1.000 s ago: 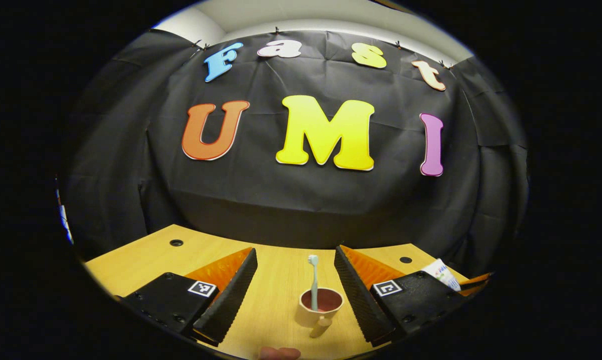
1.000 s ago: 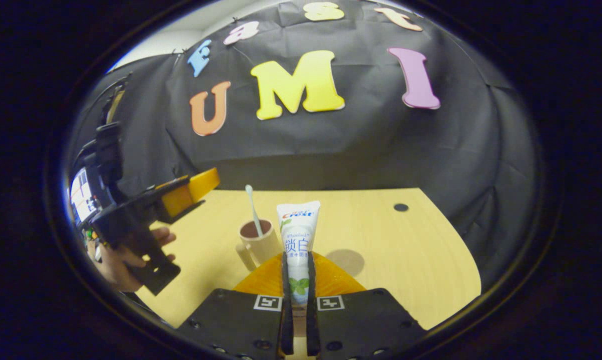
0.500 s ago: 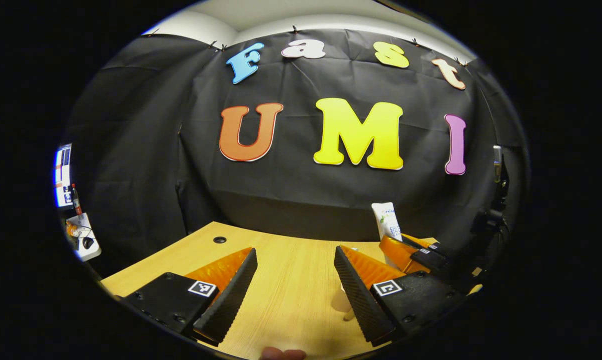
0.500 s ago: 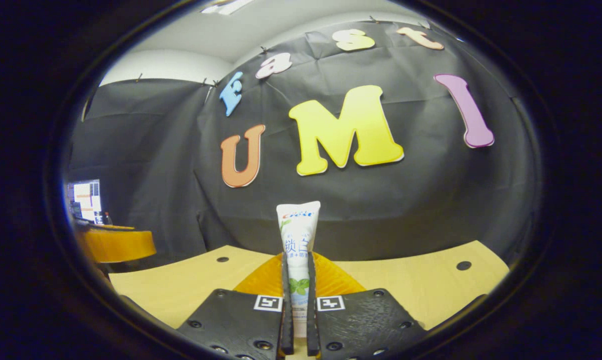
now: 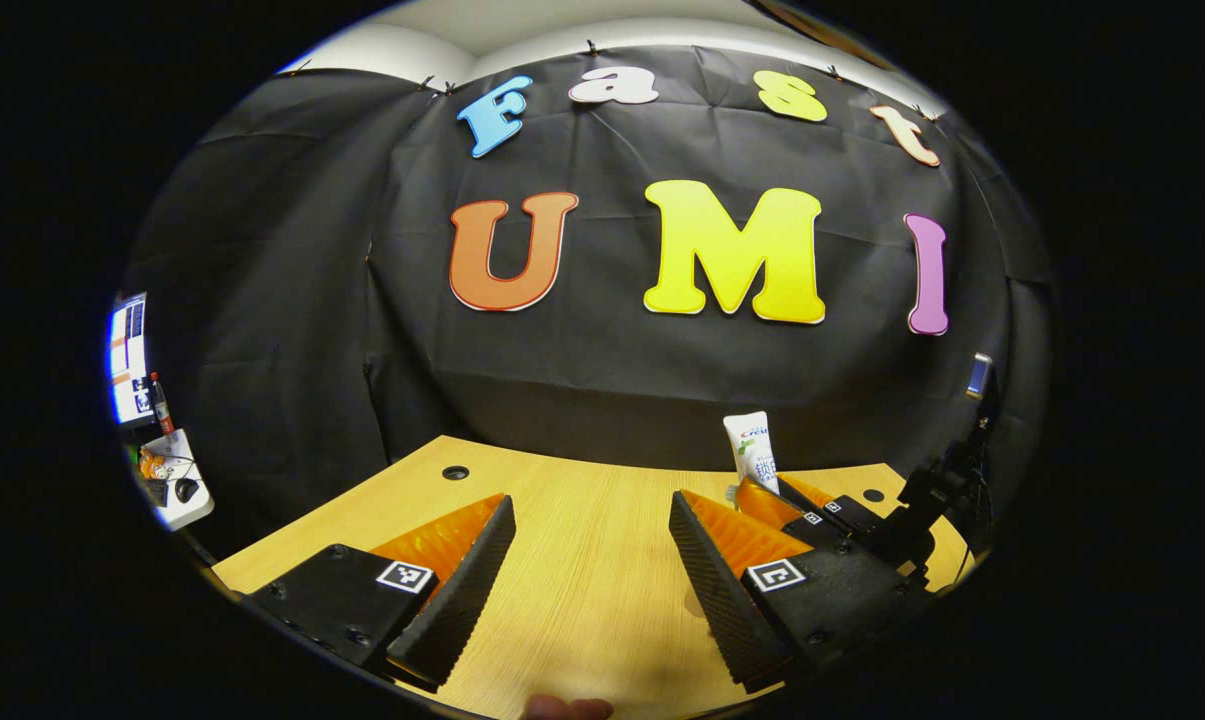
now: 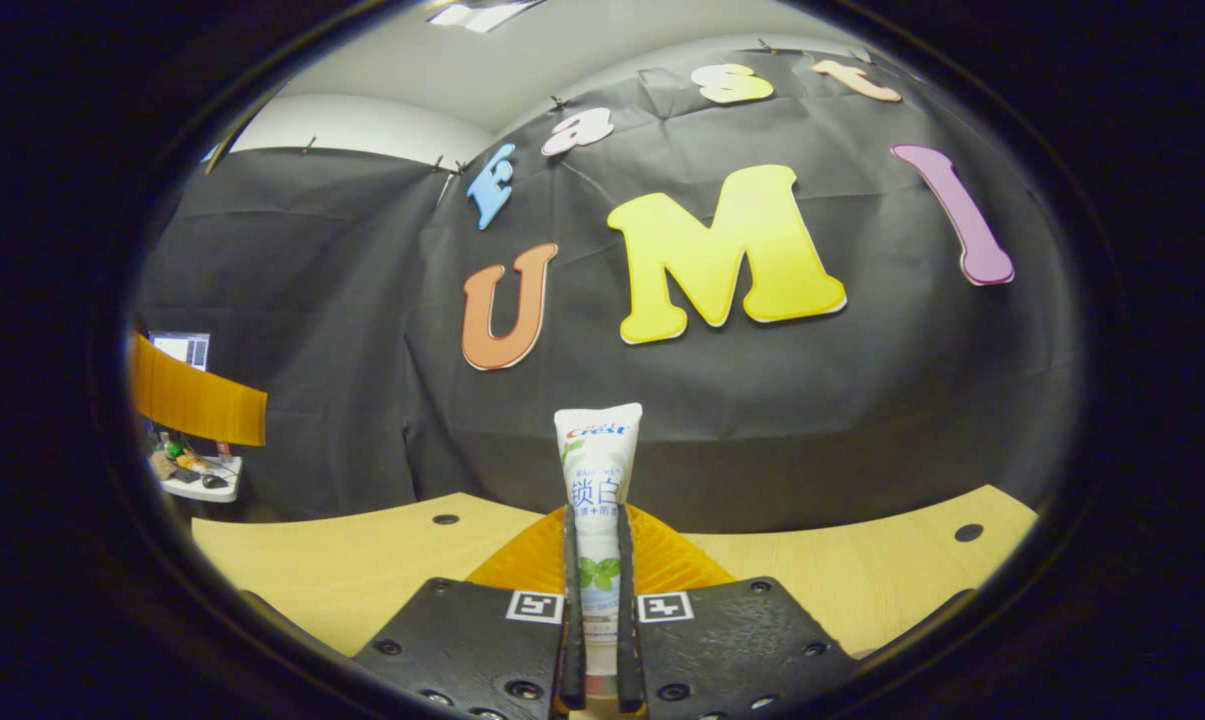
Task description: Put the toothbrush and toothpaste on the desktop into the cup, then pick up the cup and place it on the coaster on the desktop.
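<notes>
White toothpaste tube (image 6: 596, 500) stands upright, clamped by the right hand-held gripper (image 6: 596, 640) — left hand-held gripper (image 5: 587, 585) spread wide.

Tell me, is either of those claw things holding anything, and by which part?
The right gripper pinches the toothpaste tube by its lower part, tube standing upright. The left gripper is open and holds nothing.

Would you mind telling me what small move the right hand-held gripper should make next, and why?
Probably tilt down to find the cup: the right hand-held gripper clamps the toothpaste upright above the desktop, pointing at the wall.
</notes>
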`<action>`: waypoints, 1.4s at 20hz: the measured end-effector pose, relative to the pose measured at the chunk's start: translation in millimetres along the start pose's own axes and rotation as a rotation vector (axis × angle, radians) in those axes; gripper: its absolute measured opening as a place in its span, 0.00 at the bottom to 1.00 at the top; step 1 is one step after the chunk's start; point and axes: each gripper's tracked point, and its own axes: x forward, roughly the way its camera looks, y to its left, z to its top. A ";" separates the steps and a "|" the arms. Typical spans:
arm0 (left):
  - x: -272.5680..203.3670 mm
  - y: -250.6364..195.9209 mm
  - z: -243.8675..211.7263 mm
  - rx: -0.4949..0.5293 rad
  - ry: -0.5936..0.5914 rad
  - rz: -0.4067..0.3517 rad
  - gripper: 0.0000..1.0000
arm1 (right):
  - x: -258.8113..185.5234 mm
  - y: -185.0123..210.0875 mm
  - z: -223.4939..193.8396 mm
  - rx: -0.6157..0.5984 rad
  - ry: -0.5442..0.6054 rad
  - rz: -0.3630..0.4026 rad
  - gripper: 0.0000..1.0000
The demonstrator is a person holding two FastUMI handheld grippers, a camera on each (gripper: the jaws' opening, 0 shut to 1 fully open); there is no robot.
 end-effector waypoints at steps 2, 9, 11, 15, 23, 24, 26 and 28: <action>0.3 0.0 -1.0 0.002 0.004 -0.003 0.98 | 0.2 1.2 -3.4 -0.009 0.008 0.006 0.15; -2.4 -5.0 -1.1 -0.005 0.010 -0.014 0.98 | -6.8 0.6 -9.1 -0.021 0.012 0.001 0.19; -2.7 -9.4 -0.2 -0.003 0.010 -0.024 0.98 | -12.3 -0.1 -12.1 -0.040 0.038 -0.008 0.22; -6.4 -17.9 5.6 -0.007 0.001 -0.044 0.98 | -41.9 -1.5 2.4 -0.030 0.051 -0.026 0.71; -20.2 -73.9 3.0 -0.095 0.072 -0.187 0.98 | -144.7 -51.2 75.4 -0.092 0.093 -0.176 0.93; -20.9 -82.4 -3.8 -0.114 0.105 -0.202 0.98 | -161.3 -59.6 83.0 -0.092 0.112 -0.201 0.93; -22.5 -95.4 -16.0 -0.150 0.183 -0.234 0.98 | -199.1 -76.5 93.6 -0.112 0.167 -0.261 0.93; -20.1 -105.0 -31.6 -0.168 0.269 -0.247 0.98 | -234.4 -91.7 105.7 -0.110 0.215 -0.318 0.93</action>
